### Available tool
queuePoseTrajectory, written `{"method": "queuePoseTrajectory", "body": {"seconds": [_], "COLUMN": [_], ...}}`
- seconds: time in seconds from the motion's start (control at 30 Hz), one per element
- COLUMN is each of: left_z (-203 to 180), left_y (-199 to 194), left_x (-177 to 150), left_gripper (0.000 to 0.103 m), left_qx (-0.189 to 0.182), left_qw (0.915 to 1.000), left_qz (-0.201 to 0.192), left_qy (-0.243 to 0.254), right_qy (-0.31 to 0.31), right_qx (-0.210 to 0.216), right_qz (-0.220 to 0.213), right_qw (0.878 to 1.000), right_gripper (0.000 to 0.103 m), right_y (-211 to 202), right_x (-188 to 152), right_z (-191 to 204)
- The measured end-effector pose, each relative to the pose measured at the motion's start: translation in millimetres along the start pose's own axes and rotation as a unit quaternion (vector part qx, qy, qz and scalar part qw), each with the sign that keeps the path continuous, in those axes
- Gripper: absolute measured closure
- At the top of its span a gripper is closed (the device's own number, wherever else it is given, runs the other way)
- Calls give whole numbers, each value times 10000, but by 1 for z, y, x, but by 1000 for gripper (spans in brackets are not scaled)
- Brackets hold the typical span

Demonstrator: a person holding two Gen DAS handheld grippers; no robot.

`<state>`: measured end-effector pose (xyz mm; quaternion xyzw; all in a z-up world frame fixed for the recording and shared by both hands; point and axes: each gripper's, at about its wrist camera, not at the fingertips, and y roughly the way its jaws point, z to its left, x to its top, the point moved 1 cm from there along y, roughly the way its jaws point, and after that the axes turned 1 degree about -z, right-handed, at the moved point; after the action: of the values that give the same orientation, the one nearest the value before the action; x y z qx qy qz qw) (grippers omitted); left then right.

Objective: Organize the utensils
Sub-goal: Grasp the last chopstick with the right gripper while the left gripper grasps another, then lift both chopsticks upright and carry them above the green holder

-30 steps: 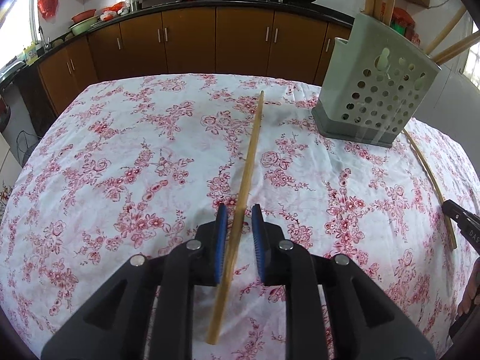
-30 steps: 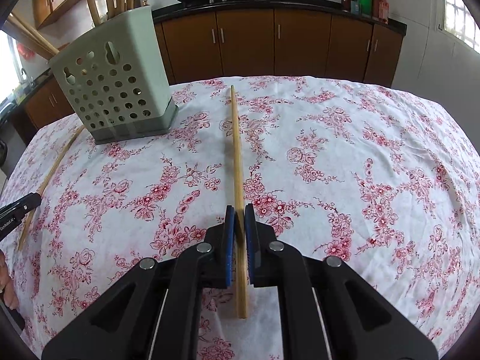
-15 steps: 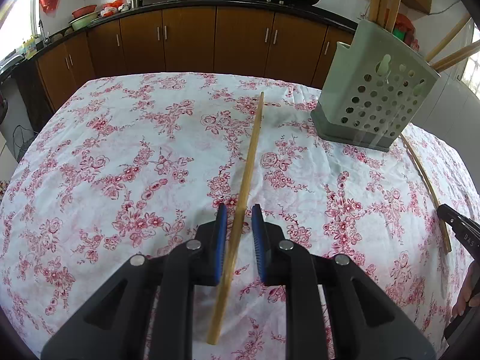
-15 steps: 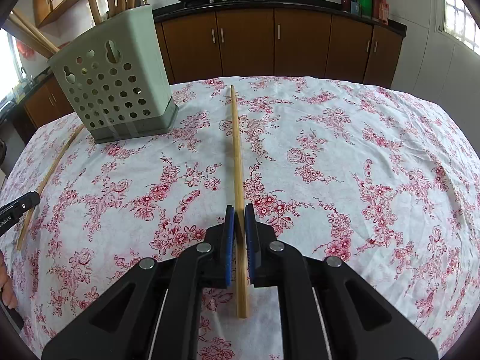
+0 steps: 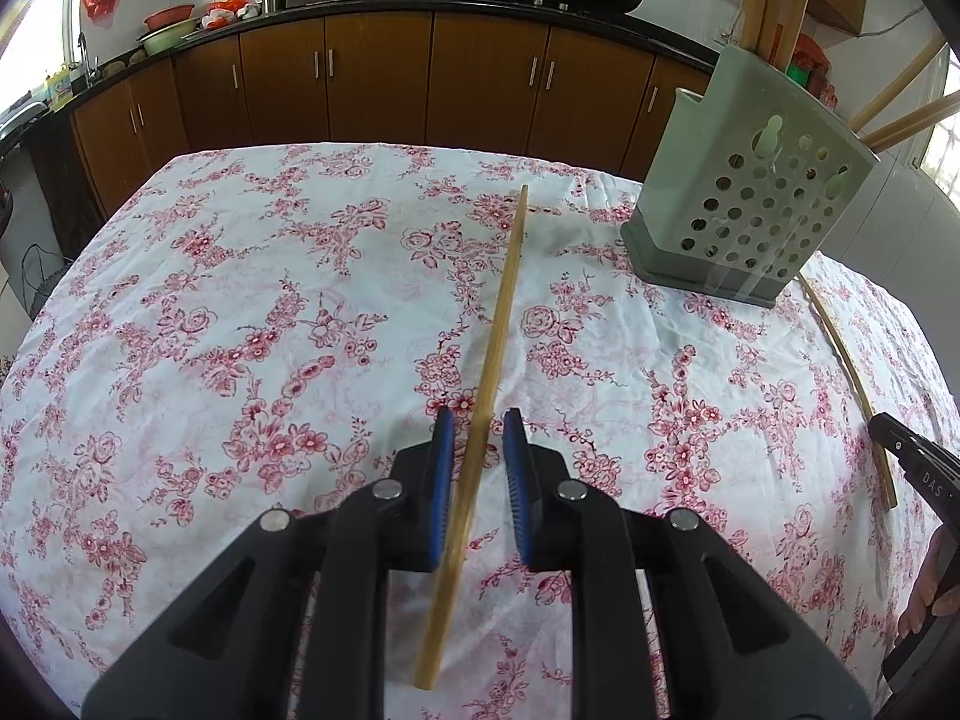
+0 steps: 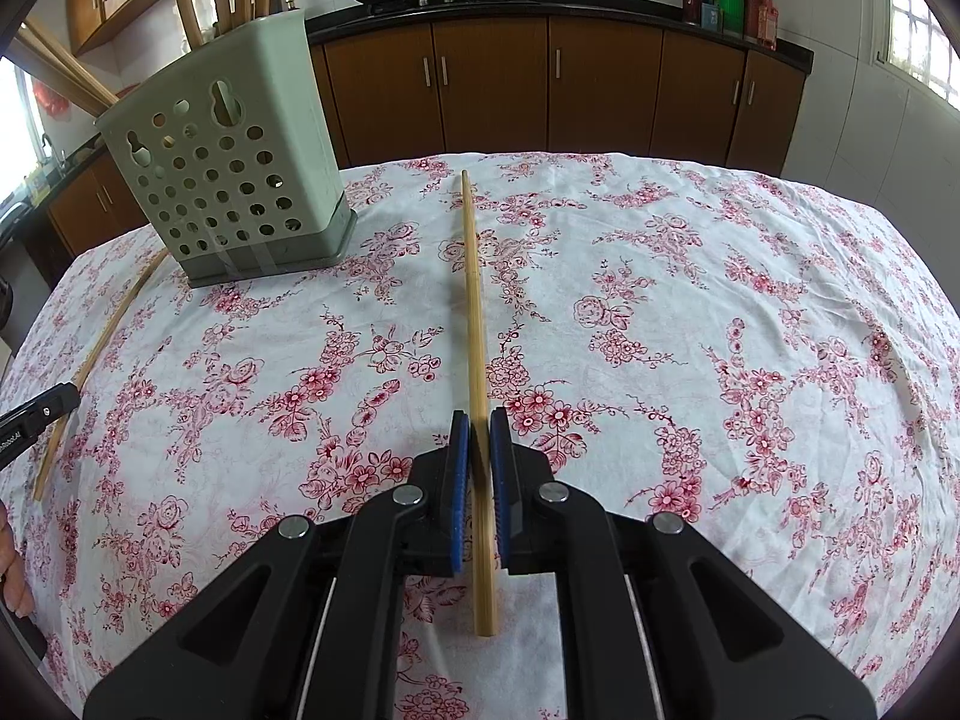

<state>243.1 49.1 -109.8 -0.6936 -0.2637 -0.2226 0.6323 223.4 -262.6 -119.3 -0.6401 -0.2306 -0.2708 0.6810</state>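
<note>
A long bamboo chopstick (image 5: 501, 312) lies on the flowered tablecloth and runs between the jaws of my left gripper (image 5: 478, 420), which are apart with a gap on each side of it. My right gripper (image 6: 479, 420) is shut on a second chopstick (image 6: 474, 300) near its close end. A grey-green perforated utensil holder (image 5: 744, 204) with several chopsticks standing in it sits at the right in the left wrist view and at the left in the right wrist view (image 6: 228, 180).
The holder is taped down. Each gripper's tip shows at the edge of the other's view, the right gripper (image 5: 912, 462) and the left gripper (image 6: 36, 414). Brown cabinets (image 6: 540, 90) and a counter with woks stand behind the table.
The left wrist view has shifted slightly, so the holder sits a little closer. Both grippers keep their jaw positions around their chopsticks.
</note>
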Motion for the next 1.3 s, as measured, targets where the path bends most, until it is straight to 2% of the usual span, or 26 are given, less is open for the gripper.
{"method": "queuePoseTrajectory", "body": {"seconds": [0.7,0.87,0.97,1.1,1.3], "left_z": [0,-10,-17,-22,-23], "left_y": [0,-1,-5,-8,-9], "left_x": [-1,-5,-11,-16,-18], "left_gripper": [84,84,84,84,94], "left_qx": [-11,177,13,17,203], "left_qw": [10000,9996,9997,9993,9982], "left_qz": [-17,2,55,84,44], "left_qy": [-4,239,254,358,559], "right_qy": [8,-63,-79,-51,26], "right_qx": [-11,-82,-101,-71,11], "right_qz": [-4,-6,-10,-10,-15], "right_qw": [10000,9999,9999,10000,10000], "right_gripper": [94,94,94,94,95], "right_y": [0,0,-3,-7,-10], "right_x": [0,-1,-5,-9,-10], "right_z": [0,1,3,2,-2]}}
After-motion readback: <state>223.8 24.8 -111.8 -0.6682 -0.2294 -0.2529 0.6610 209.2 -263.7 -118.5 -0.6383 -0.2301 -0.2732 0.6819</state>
